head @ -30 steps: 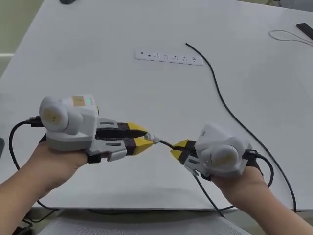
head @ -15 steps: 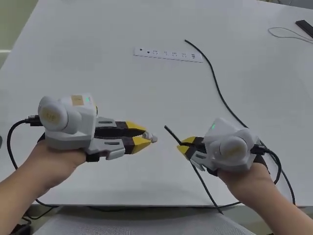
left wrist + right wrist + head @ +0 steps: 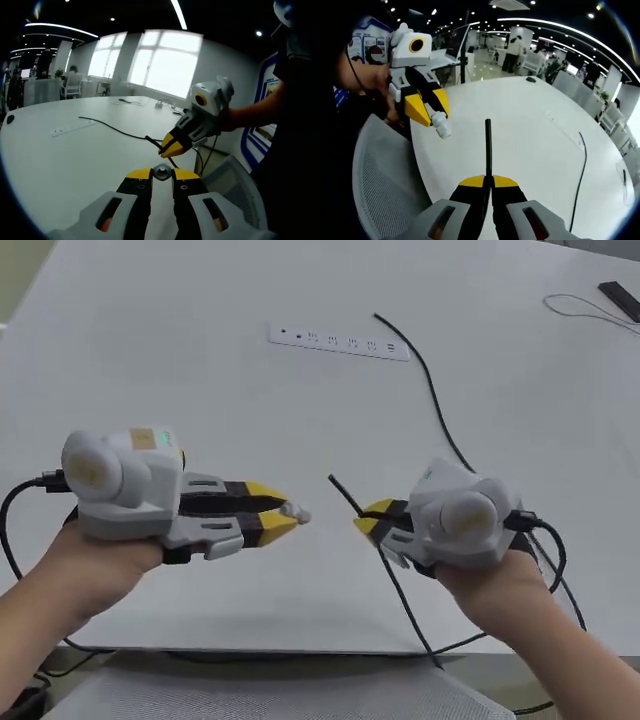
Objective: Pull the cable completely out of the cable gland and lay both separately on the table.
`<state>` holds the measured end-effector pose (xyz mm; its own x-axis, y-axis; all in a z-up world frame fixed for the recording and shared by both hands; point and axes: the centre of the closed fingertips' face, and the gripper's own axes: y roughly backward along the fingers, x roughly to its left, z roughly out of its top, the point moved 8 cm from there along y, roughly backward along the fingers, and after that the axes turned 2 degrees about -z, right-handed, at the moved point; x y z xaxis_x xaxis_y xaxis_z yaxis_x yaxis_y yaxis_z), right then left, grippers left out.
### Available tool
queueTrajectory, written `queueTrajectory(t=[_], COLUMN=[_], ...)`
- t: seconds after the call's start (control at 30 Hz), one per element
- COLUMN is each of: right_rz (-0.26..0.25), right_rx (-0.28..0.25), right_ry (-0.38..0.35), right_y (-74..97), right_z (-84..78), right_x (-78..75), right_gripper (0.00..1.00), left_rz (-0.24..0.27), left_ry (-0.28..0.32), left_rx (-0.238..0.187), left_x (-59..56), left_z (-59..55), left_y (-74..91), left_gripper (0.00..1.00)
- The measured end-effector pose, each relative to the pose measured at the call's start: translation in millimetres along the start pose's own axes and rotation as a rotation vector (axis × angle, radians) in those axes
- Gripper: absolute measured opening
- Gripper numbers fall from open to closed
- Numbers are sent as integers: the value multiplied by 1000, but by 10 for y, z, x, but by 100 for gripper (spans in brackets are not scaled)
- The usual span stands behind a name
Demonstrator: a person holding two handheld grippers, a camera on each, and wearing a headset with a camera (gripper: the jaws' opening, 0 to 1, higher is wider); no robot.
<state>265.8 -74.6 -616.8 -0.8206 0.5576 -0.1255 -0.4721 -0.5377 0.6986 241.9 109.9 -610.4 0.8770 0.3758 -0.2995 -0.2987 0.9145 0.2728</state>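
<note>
My left gripper [image 3: 286, 515] is shut on a small white cable gland [image 3: 295, 511], which juts from its yellow tips; in the left gripper view the gland [image 3: 162, 172] sits between the tips of the left gripper [image 3: 162, 175]. My right gripper [image 3: 364, 522] is shut on a thin black cable [image 3: 343, 495], whose free end points up and left toward the gland. The cable end and the gland are apart, a short gap between them. In the right gripper view the cable [image 3: 488, 145] rises straight from the right gripper [image 3: 488, 180], and the gland [image 3: 441, 124] sticks out of the left gripper [image 3: 432, 117]. Both are held above the white table [image 3: 200, 390].
A white power strip [image 3: 338, 342] lies at the far middle of the table, with its black cord [image 3: 440, 425] running toward the near right edge. A thin white wire [image 3: 585, 308] and a dark object [image 3: 620, 298] lie at the far right. The table's near edge is just below the grippers.
A second ago the cable still ran into the gland. The right gripper has since drawn it out to the right, and the grippers now stand apart with the cable end free.
</note>
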Motion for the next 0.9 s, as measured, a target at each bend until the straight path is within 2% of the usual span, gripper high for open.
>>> queueTrajectory(t=[0.27, 0.4, 0.67, 0.9], right_rz=[4, 14, 35, 47], right_rx=[-15, -14, 22, 33], right_ry=[-26, -17, 10, 49], right_y=[-72, -128, -331, -559], right_z=[204, 309, 541, 708], right_x=[-110, -123, -154, -168], right_gripper=[0, 0, 0, 0], left_rz=[7, 15, 26, 38], left_ry=[14, 21, 27, 37], left_rx=[-8, -6, -8, -8], left_x=[35, 74, 145, 198], left_z=[-95, -187, -324, -439], left_y=[38, 60, 105, 153], left_gripper=[15, 15, 15, 15])
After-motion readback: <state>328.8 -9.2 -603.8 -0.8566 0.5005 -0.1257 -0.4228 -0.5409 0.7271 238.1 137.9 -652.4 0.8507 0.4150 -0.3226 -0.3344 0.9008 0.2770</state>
